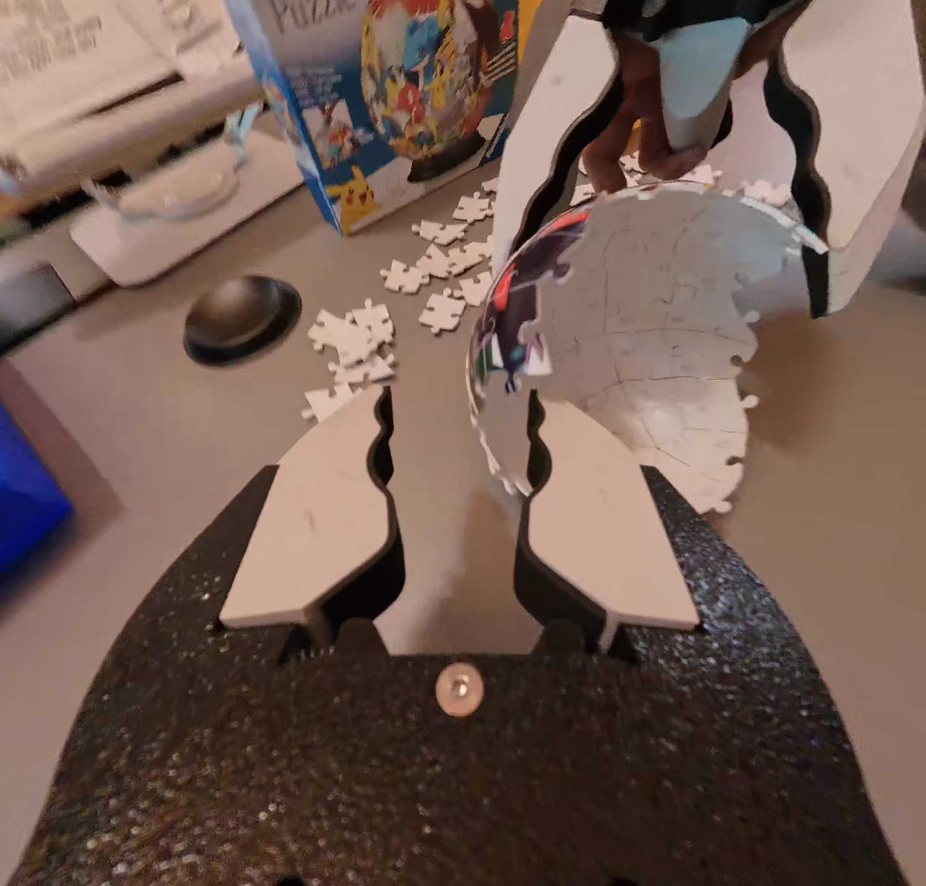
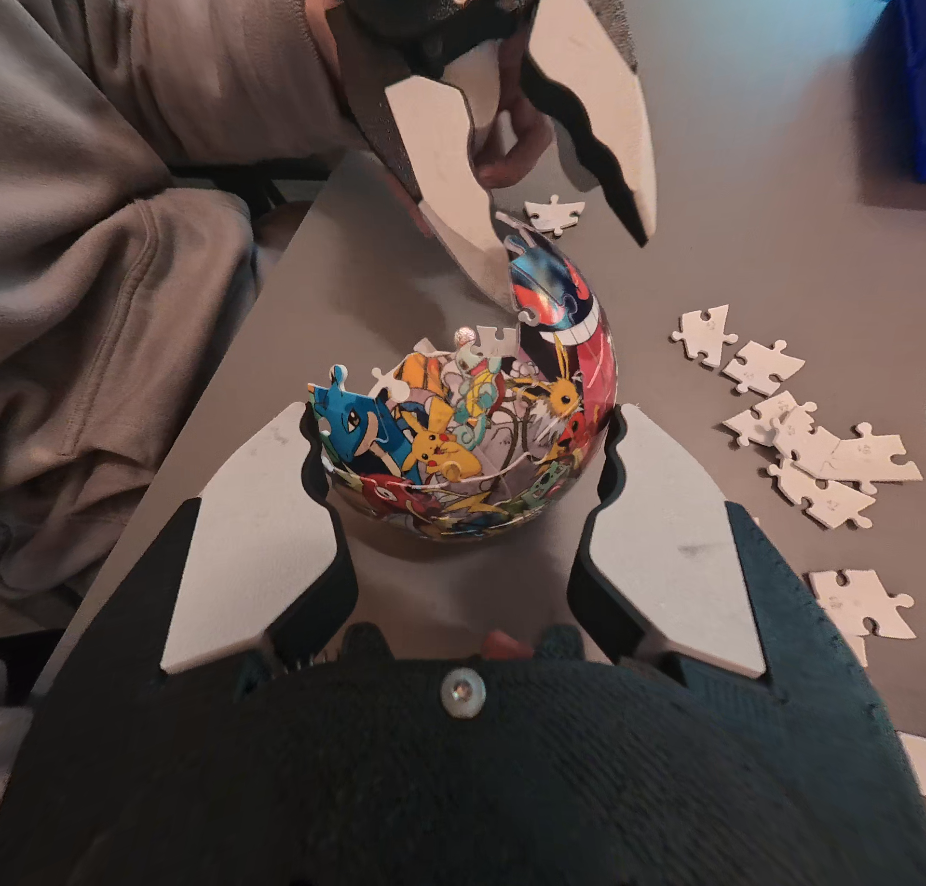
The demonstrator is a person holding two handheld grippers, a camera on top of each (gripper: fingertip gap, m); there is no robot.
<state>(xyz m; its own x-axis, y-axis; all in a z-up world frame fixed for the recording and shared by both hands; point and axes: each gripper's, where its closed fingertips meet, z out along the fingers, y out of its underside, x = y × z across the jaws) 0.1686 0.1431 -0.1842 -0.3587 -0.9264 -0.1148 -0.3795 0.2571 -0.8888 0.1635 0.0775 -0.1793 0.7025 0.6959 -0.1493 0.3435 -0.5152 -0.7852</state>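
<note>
Right gripper (image 2: 461,441) jaws clamped across half-built puzzle ball (image 2: 466,441) on grey table (image 2: 726,160). Left gripper (image 1: 458,413) jaws apart, one fingertip apparently touching shell rim. Loose puzzle pieces (image 2: 801,441) beside.

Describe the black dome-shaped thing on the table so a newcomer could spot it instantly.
Start at the tall blue puzzle box standing at the back of the grey table. In front of it, left of the scattered white puzzle pieces, sits the black dome stand. It is the only dark, glossy, round object among pale flat pieces, and it lies apart from the half-built puzzle ball.
</note>
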